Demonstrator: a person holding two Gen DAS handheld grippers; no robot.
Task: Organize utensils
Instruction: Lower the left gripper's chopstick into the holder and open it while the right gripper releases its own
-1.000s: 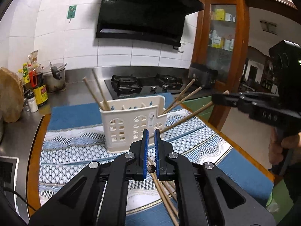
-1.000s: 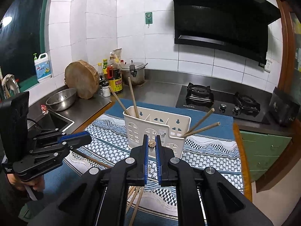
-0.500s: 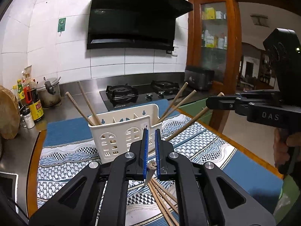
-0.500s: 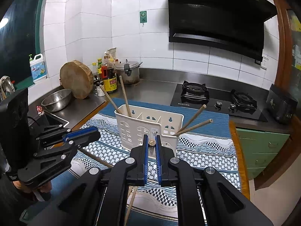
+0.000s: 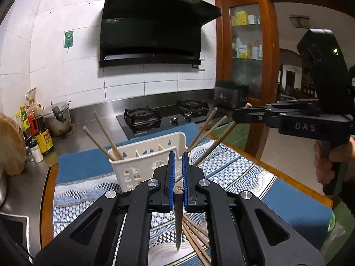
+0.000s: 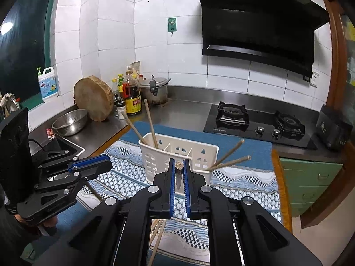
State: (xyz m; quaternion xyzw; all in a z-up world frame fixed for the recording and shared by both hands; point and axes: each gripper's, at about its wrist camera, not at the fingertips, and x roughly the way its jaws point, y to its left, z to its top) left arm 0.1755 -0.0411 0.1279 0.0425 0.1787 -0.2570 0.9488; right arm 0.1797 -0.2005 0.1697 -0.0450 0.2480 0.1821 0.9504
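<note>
1. Left wrist view: the left gripper is clenched on a dark brown wooden chopstick, its blue pads pinching the stick near its cut top end while the shaft hangs down over the blue-and-white patterned cloth.
2. Beneath it, a loose bunch of tan wooden chopsticks lies on the cloth.
3. Just beyond stands the cream plastic utensil holder with cut-out sides; two chopsticks lean out of its left compartment and at least two fan out from its right end.
4. Right wrist view: the right gripper is likewise clamped on a second dark chopstick, held close in front of the holder's near wall.
5. From the left wrist view, that stick seems to slant down toward the holder's right end, though whether its tip is inside is hard to judge.
6. Behind, a black two-burner gas hob sits on the steel counter.
</note>
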